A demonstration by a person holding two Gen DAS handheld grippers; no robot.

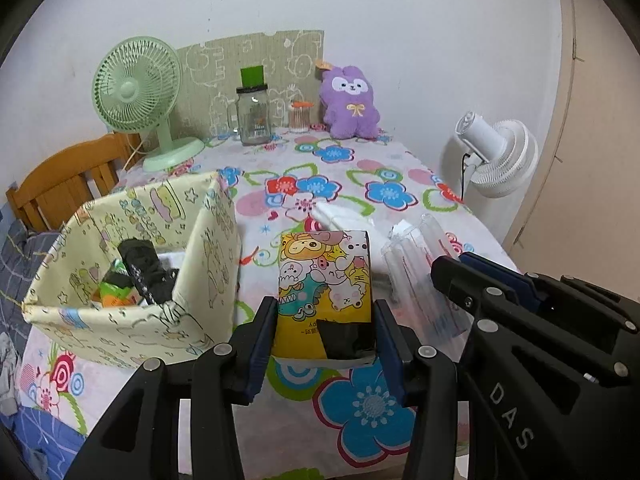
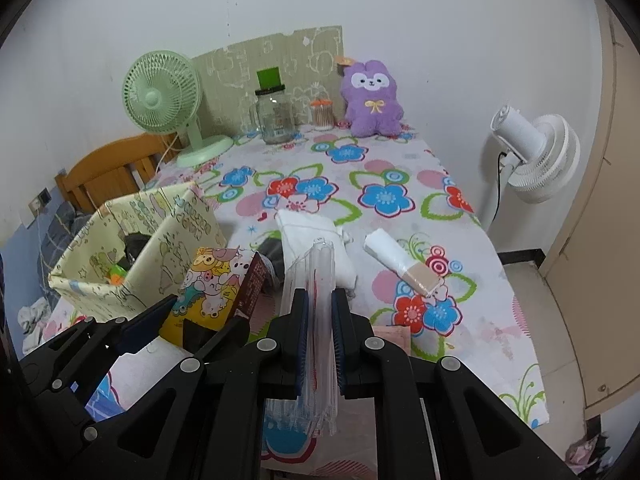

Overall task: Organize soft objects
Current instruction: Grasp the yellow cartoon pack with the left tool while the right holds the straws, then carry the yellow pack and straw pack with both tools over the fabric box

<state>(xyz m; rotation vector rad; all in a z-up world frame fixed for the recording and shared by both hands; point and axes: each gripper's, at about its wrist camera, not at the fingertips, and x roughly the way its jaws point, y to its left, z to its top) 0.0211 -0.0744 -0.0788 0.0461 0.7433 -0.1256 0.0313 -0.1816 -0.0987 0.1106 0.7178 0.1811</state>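
My left gripper (image 1: 325, 312) is shut on a yellow cartoon-printed tissue pack (image 1: 325, 280), held above the flowered tablecloth. The same pack (image 2: 208, 288) shows at the lower left of the right wrist view. My right gripper (image 2: 319, 300) is shut on a clear crinkly plastic package (image 2: 316, 312), which also appears as the clear package (image 1: 416, 264) in the left wrist view. A pale yellow fabric storage box (image 1: 132, 264) stands left of the pack, with dark and green items inside. A white folded cloth (image 2: 312, 236) and a white roll with a tan end (image 2: 400, 264) lie on the table.
At the back stand a green desk fan (image 1: 136, 92), a glass jar (image 1: 253, 114), a small cotton-swab jar (image 1: 300, 117) and a purple plush rabbit (image 1: 351, 100). A white floor fan (image 2: 536, 152) stands off the table's right edge. A wooden chair (image 1: 60, 184) is at the left.
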